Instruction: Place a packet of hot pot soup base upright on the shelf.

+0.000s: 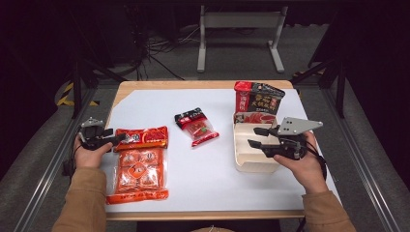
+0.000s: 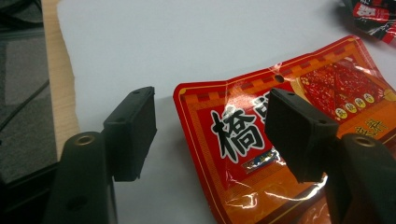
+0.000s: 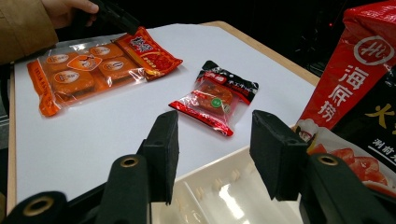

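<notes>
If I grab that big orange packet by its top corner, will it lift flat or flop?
Probably flop: the orange packet is thin, crinkled film. The blocks inside may drag it down. Its glossy surface could slip between the left tool's pads.

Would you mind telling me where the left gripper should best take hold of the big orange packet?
Probably the flat sealed header of the orange packet, entered from the table's left edge: it lies flat, and the left gripper already straddles that corner.
</notes>
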`<action>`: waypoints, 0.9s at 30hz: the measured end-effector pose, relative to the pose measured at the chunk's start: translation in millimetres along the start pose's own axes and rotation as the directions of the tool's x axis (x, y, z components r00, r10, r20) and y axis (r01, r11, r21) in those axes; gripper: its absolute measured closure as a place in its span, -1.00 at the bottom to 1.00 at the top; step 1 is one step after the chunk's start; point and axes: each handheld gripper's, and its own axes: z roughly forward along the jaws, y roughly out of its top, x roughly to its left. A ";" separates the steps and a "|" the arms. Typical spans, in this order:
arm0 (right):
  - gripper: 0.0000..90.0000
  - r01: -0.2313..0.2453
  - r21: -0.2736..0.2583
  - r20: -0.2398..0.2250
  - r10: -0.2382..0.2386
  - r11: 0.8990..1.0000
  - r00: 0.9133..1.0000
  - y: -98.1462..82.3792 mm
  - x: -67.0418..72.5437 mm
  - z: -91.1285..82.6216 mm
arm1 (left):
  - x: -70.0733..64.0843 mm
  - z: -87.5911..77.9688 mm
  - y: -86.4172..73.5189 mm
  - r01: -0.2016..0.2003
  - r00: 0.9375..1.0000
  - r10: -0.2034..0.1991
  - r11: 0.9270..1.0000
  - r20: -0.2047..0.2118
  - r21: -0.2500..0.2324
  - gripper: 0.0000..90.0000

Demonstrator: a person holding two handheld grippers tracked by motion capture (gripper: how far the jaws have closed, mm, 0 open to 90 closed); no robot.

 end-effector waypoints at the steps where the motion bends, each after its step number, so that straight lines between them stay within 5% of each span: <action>1: 0.16 -0.001 0.002 0.001 0.001 1.000 1.000 -0.1 0.0 0.2 | 0.5 1.3 -0.4 0.004 1.000 -0.004 1.000 0.008 0.005 -0.20; 21: 0.12 0.031 0.001 0.011 -0.031 1.000 0.999 0.8 1.6 0.7 | 0.9 13.8 -5.8 0.011 0.993 -0.016 0.999 0.118 0.041 -0.18; 27: 0.12 0.038 0.003 0.003 -0.038 0.999 0.999 1.0 2.8 2.6 | -1.0 12.4 -6.1 0.002 0.988 -0.006 1.000 0.154 0.024 0.09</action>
